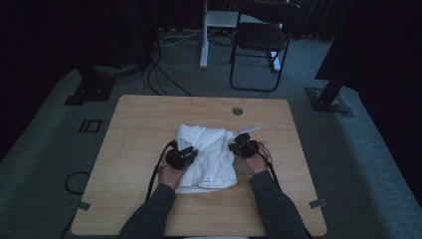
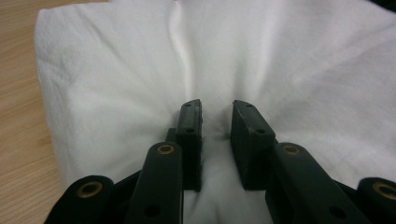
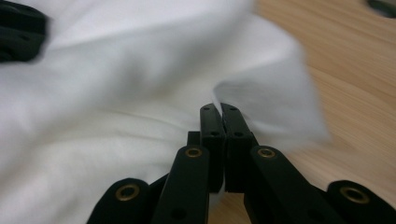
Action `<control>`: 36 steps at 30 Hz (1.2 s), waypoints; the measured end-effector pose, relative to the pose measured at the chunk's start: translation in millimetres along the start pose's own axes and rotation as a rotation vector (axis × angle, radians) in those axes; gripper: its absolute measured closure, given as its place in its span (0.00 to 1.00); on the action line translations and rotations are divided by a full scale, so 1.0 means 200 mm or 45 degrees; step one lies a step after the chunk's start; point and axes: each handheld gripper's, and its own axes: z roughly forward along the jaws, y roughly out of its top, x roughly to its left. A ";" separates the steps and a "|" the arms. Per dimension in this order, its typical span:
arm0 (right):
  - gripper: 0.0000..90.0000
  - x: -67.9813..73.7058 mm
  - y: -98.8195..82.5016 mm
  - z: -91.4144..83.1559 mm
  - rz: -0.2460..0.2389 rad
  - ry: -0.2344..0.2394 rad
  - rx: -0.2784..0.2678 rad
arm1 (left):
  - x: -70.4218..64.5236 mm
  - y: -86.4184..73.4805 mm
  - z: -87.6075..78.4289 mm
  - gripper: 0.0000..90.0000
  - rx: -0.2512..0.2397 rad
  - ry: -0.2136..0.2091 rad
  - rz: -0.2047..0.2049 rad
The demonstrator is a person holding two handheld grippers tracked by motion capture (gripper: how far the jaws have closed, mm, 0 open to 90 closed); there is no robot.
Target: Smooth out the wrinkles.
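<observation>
A white cloth (image 1: 209, 157) lies bunched up in the middle of the wooden table (image 1: 139, 119). The left gripper (image 2: 217, 114) sits on the cloth with its jaws a little apart, squeezing a soft fold between them. The right gripper (image 3: 219, 109) has its jaws tight together, pinching the cloth's edge.

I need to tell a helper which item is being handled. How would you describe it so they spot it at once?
Start at the light wooden table in the dim room. Near its middle lies a rumpled white cloth, between the left hand-held gripper and the right hand-held gripper. It is the one soft, bright white thing there; the small round metal insert behind it is hard and grey.
</observation>
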 end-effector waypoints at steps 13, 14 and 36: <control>0.67 0.20 -0.04 -0.26 -0.022 0.226 -0.215 | 0.00 0.00 0.00 0.82 0.004 0.010 0.002; 0.65 0.23 -0.05 -0.25 -0.037 0.251 -0.215 | 0.00 0.00 0.00 0.82 0.004 0.010 0.003; 0.71 0.10 -0.22 -0.42 0.011 0.121 -0.215 | -0.01 0.00 0.00 0.82 0.005 0.013 0.005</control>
